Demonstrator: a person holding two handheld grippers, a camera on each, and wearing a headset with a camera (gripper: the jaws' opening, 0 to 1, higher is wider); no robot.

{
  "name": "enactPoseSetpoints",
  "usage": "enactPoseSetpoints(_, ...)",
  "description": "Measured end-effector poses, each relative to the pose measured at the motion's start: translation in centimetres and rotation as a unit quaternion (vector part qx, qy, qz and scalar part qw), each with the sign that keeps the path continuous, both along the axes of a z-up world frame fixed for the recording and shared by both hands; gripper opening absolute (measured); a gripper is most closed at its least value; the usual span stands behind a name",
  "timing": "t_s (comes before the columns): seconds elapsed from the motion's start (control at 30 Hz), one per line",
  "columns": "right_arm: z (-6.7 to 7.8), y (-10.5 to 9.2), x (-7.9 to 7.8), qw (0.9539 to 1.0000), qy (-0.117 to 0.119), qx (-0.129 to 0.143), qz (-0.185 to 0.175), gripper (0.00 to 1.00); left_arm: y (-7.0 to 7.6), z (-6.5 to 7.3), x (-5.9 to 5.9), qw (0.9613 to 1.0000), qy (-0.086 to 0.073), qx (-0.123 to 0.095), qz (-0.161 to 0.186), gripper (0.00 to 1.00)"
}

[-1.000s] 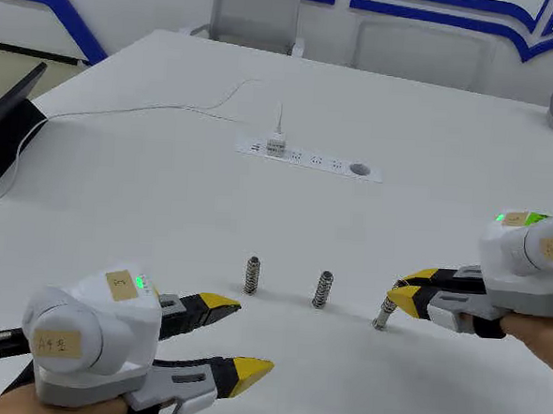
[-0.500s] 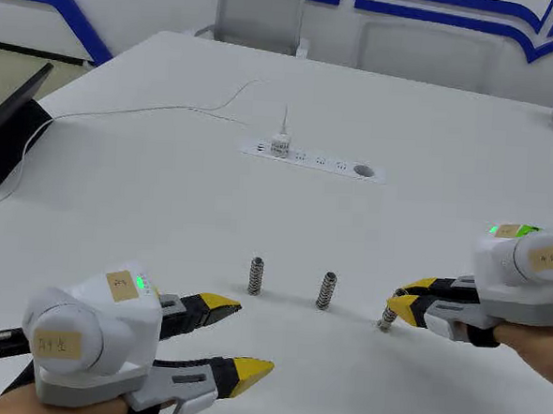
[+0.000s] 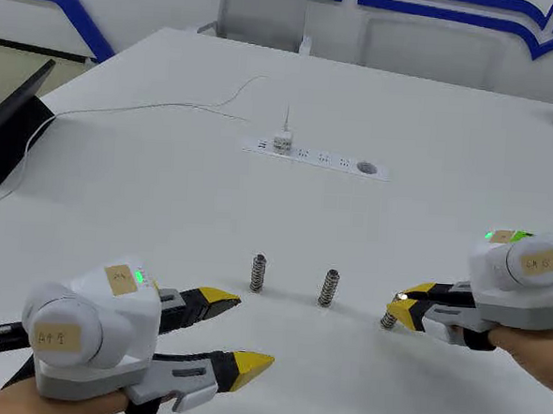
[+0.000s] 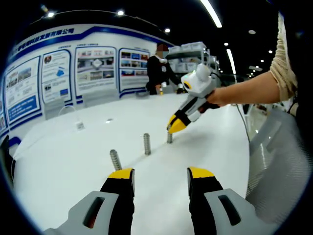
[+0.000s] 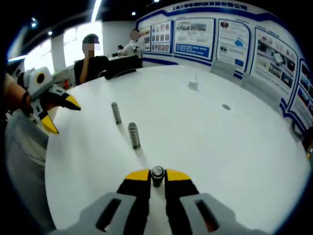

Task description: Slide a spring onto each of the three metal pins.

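Two metal pins stand upright on the white table, each with a spring on it: one (image 3: 258,273) on the left and one (image 3: 329,287) in the middle. They also show as left pin (image 5: 116,112) and middle pin (image 5: 133,135). The third pin (image 3: 389,319) stands at the right, with coils on its shaft. My right gripper (image 3: 403,309) is shut on its top (image 5: 157,172). My left gripper (image 3: 236,329) hangs open near the front left, with nothing between its fingers (image 4: 121,174). It sits short of the row of pins (image 4: 146,144).
A white power strip (image 3: 317,158) with a plug and cable lies mid-table behind the pins. A dark screen (image 3: 9,120) leans at the left edge. A chair (image 3: 260,14) stands at the far side. People stand beyond the table (image 5: 93,61).
My right gripper has sunk lower over the third pin, which leaned before and now stands straighter. The left gripper has stayed put. The head camera has shifted slightly.
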State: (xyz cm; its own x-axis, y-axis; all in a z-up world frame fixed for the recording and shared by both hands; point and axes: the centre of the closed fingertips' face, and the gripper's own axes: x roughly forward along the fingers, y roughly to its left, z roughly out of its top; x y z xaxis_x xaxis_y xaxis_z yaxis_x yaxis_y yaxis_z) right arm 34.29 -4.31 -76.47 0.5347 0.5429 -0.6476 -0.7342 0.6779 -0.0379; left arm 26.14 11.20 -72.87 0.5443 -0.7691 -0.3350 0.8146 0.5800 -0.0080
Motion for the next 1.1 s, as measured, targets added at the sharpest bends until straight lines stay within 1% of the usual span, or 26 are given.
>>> enactPoseSetpoints(0.2, 0.0, 0.1, 0.2, 1.0000, -0.002, 0.005, -0.003, 0.12, 0.1, 0.0, 0.2, 1.0000, -0.001, -0.001, 0.003, 0.44)
enactPoseSetpoints(0.53, 0.0, 0.1, 0.1, 1.0000, -0.003, 0.004, -0.002, 0.12, 0.2, 0.3, 0.4, 1.0000, -0.002, -0.006, 0.006, 0.43)
enactPoseSetpoints(0.63, 0.0, 0.0, 0.2, 1.0000, -0.004, 0.003, -0.002, 0.12, 0.2, 0.4, 0.4, 0.9999, 0.000, -0.011, 0.008, 0.43)
enactPoseSetpoints(0.7, 0.0, 0.0, 0.2, 1.0000, -0.004, 0.003, -0.002, 0.13, 0.2, 0.5, 0.4, 0.9999, 0.004, -0.015, 0.008, 0.42)
enactPoseSetpoints(0.77, 0.0, 0.0, 0.2, 1.0000, -0.005, 0.001, -0.001, 0.13, 0.3, 0.6, 0.5, 0.9998, 0.001, -0.016, 0.011, 0.42)
enactPoseSetpoints(0.87, 0.1, 0.0, 0.2, 1.0000, -0.006, 0.000, 0.000, 0.13, 0.4, 0.8, 0.6, 0.9997, 0.001, -0.019, 0.014, 0.42)
enactPoseSetpoints(0.93, 0.2, 0.0, 0.3, 1.0000, -0.010, 0.001, -0.002, 0.15, 0.5, 0.9, 0.7, 0.9997, -0.008, -0.016, 0.017, 0.42)
enactPoseSetpoints(1.1, 0.5, 0.0, 0.3, 0.9999, -0.013, 0.004, -0.002, 0.16, 0.7, 1.1, 0.9, 0.9996, -0.009, -0.018, 0.020, 0.44)
